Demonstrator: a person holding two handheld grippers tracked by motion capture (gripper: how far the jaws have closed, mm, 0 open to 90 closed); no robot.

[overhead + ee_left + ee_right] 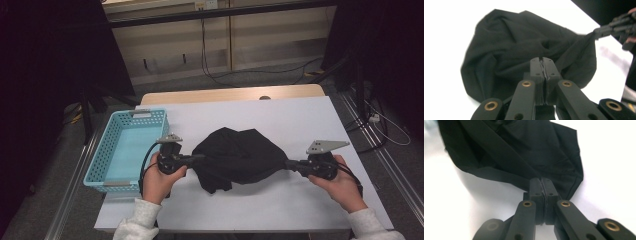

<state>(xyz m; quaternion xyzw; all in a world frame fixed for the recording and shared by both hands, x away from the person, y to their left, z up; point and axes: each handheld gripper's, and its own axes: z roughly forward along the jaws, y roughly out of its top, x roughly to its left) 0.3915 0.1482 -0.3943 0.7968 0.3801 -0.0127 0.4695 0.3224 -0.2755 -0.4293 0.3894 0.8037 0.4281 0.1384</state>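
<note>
At left, by the basket [131,150], left gripper [199,158] clamped fully on the cloth [239,155] edge. Mid-table, black cloth bunched and sagging between both grips: judged soft, light, limp, likely to slip from thin pinches; best held at hems or corners. At right, right gripper [290,164] likewise closed on the opposite edge.

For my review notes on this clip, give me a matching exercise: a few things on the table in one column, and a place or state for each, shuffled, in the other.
1. black cloth
2. blue basket
3. left tool
4. right tool

a. shut on the cloth's right end
b. stands at the table's left edge, nothing visible in it
c. stretched between both tools
d. shut on the cloth's left end

Pairs: 1-c, 2-b, 3-d, 4-a
</note>
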